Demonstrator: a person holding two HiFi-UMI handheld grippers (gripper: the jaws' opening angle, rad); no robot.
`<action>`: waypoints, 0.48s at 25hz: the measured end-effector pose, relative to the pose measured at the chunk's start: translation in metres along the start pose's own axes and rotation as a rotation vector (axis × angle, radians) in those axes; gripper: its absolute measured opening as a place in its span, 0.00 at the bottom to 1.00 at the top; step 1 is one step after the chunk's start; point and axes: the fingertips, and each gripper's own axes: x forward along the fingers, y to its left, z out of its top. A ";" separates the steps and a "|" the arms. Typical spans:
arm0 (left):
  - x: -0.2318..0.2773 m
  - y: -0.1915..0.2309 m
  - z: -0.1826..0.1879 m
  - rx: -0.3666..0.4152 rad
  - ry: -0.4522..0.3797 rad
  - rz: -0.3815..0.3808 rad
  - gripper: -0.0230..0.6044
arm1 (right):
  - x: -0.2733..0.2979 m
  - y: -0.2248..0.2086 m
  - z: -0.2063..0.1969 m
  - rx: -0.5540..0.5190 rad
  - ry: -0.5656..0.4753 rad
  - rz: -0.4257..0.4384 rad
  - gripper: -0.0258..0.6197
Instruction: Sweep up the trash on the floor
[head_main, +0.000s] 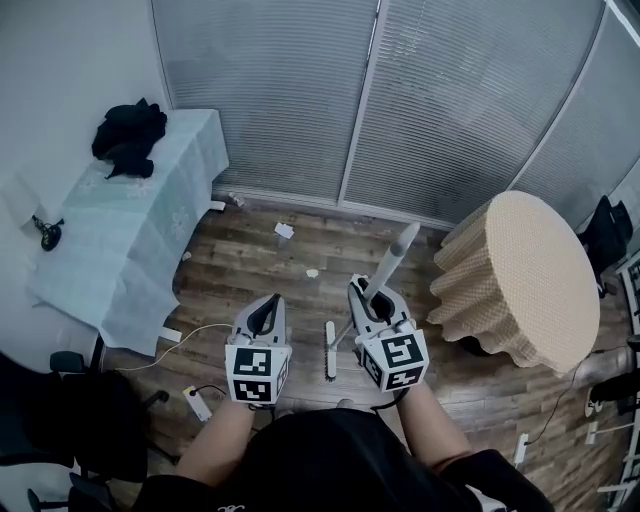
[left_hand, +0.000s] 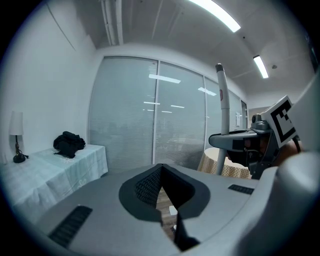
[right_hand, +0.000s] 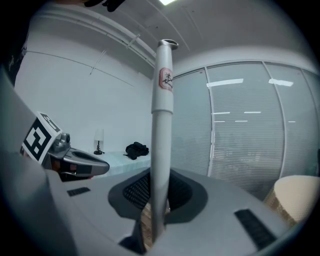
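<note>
A: Broom first, quick. How does it look?
B: One long pale grey round broom pole (head_main: 390, 265), upright with a slight lean, with a red-printed sticker (right_hand: 166, 79) near its top end. Its narrow brush head (head_main: 330, 350) sits on the brown wood-plank floor (head_main: 250, 280), seen edge-on, just in front of the person and between the two grippers.
A: Who has it?
B: The right gripper (head_main: 363, 292). Its jaws are clamped on the pole, a pad on either side of the shaft, well below the sticker. The left gripper (head_main: 272, 300) has its jaws drawn together at the tips with nothing in them. It is beside the right one and not touching the pole.
A: Trash?
B: White paper-like bits. Two are clear: a bigger crumpled scrap (head_main: 285, 231) out toward the grey blinds (head_main: 270, 100), and a smaller scrap (head_main: 312, 273) between it and the brush head. Neither touches the brush. There are more pale specks by the wall, too small to count.
A: Other counts?
B: Two tables. One rectangular table under a pale mint cloth (head_main: 130, 230) is at left. One round table under a tan woven cover (head_main: 520, 270) is at right. One black bundle of fabric (head_main: 130, 135) lies on the mint cloth, and one small lamp (head_main: 45, 233) stands at that table's near end. One white power strip (head_main: 198, 403) is on the floor near the left gripper.
</note>
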 end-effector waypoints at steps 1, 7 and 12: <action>-0.002 0.006 0.000 -0.001 0.000 0.001 0.02 | 0.004 0.007 0.001 0.001 -0.001 0.004 0.14; -0.014 0.047 -0.005 -0.006 0.013 0.017 0.02 | 0.029 0.044 0.011 0.020 -0.009 0.030 0.14; -0.016 0.082 -0.022 -0.061 0.045 0.061 0.02 | 0.059 0.069 0.017 0.031 -0.018 0.091 0.14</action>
